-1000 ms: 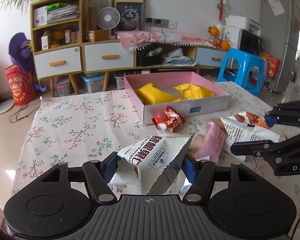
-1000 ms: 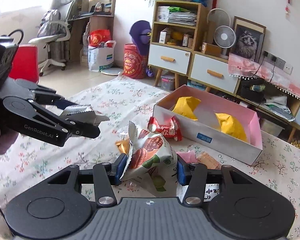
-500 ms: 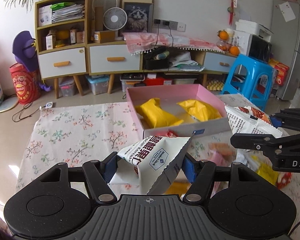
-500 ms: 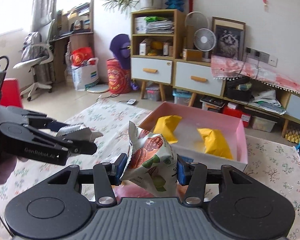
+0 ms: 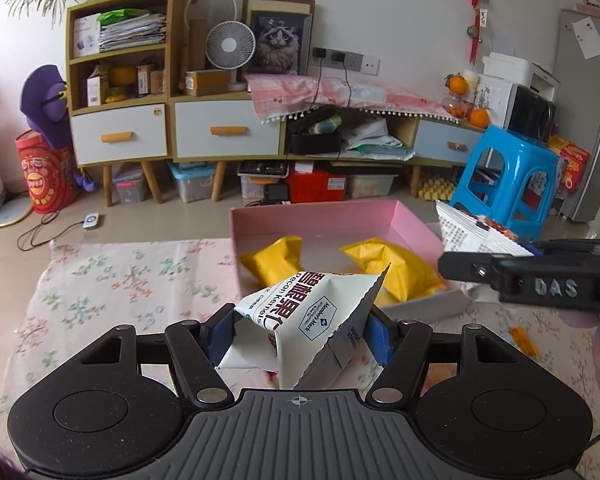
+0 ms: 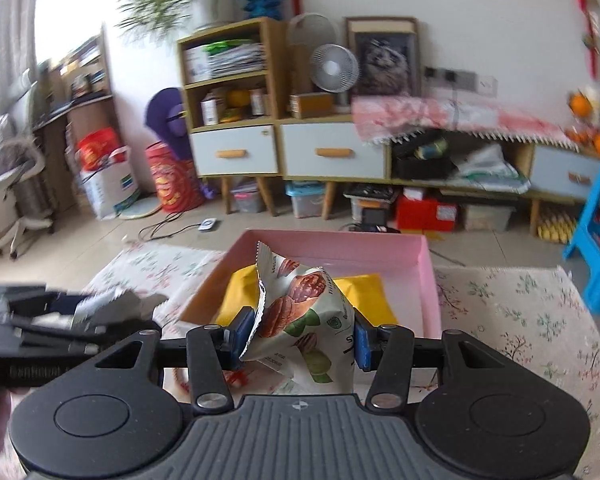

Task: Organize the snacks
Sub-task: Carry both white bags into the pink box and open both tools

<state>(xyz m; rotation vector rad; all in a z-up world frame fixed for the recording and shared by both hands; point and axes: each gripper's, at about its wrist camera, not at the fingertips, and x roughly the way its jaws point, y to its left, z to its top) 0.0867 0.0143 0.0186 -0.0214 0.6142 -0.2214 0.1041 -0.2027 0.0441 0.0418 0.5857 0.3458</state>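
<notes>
In a cluttered living room, a table under a floral-print cloth (image 5: pixel 112 276) carries a shallow pink cardboard box (image 5: pixel 410 218) at its far edge, two yellow snack bags (image 5: pixel 274 258) already inside. The left gripper (image 5: pixel 302 330) pinches a white pecan-kernel packet (image 5: pixel 320 312) at the box's near wall; the right gripper (image 6: pixel 298 338) clamps a walnut-printed snack pouch (image 6: pixel 302 312) over the box's near edge. Done well, each bag should probably clear the wall, be set on bare pink floor beside the yellow ones, and only then be released.
</notes>
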